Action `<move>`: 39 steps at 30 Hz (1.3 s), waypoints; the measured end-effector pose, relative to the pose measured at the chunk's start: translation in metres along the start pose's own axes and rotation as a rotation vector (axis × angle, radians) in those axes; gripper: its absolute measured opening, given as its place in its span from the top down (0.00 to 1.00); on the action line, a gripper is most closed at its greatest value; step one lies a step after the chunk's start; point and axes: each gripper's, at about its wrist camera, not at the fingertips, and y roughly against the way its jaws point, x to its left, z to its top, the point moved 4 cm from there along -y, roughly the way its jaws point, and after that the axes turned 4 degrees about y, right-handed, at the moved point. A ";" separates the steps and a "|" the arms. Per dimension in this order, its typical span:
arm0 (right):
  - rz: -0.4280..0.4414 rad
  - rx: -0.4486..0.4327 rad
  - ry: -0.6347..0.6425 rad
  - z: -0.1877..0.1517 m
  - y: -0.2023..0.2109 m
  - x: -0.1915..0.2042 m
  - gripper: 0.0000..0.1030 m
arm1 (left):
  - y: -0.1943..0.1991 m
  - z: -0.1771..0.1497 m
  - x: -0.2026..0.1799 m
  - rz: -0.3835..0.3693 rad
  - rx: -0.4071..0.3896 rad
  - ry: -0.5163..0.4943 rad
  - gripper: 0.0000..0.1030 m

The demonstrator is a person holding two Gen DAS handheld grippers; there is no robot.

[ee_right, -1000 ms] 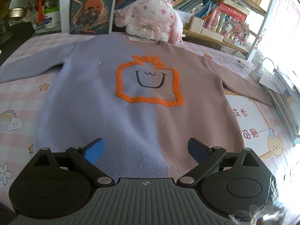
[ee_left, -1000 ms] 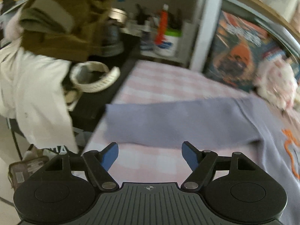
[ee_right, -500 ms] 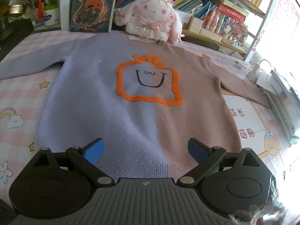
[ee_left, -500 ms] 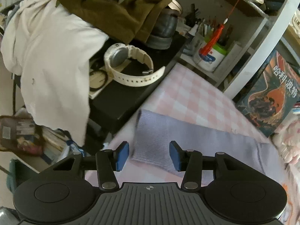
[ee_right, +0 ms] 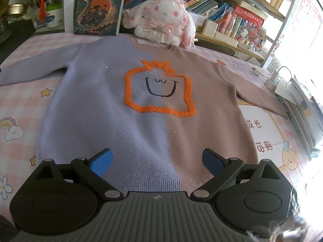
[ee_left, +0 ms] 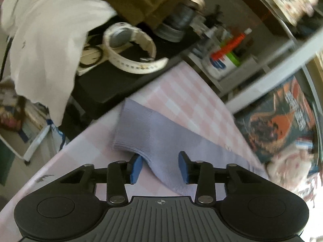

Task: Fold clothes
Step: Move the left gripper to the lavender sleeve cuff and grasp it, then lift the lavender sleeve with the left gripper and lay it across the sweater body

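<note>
A two-tone sweater (ee_right: 113, 104), lilac on the left and dusty pink on the right with an orange smiling face, lies flat face up on the pink checked tablecloth (ee_right: 18, 92). In the left wrist view its lilac left sleeve (ee_left: 161, 133) ends near the table's left edge. My left gripper (ee_left: 159, 169) is low over that sleeve just behind the cuff, its blue fingers (ee_left: 134, 168) partly closed with the fabric between them and a gap still showing. My right gripper (ee_right: 157, 160) hangs wide open above the hem's middle, holding nothing.
A black stand with a white watch (ee_left: 129, 48) and hanging white and olive garments (ee_left: 44, 30) sits just beyond the table's left edge. A pen cup (ee_left: 220, 64), an upright book (ee_right: 99, 6) and a plush rabbit (ee_right: 161, 26) line the back. Books and cables crowd the right side.
My left gripper has swung left along the sleeve to its cuff, dropped lower, and narrowed its fingers around the fabric. The right gripper has barely shifted.
</note>
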 end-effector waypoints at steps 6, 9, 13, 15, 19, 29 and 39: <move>0.002 0.005 -0.007 -0.001 0.000 -0.003 0.07 | -0.002 0.004 0.005 0.006 -0.012 0.043 0.77; 0.004 0.004 0.000 -0.001 0.000 -0.003 0.07 | -0.003 0.005 0.006 0.007 -0.015 0.062 0.78; 0.002 0.001 -0.003 -0.004 0.001 -0.006 0.07 | -0.003 0.005 0.007 0.029 -0.021 0.056 0.86; 0.000 -0.001 -0.013 -0.005 0.001 -0.009 0.07 | -0.005 0.006 0.009 0.046 -0.024 0.061 0.96; -0.003 -0.002 -0.028 -0.007 0.000 -0.017 0.07 | -0.006 0.007 0.009 0.057 -0.043 0.052 0.97; 0.054 -0.033 -0.006 -0.005 -0.017 -0.051 0.07 | 0.032 -0.007 -0.036 0.032 -0.204 -0.054 0.97; 0.246 -0.110 0.108 0.010 -0.044 -0.121 0.07 | 0.077 -0.070 -0.149 0.026 -0.371 -0.238 0.97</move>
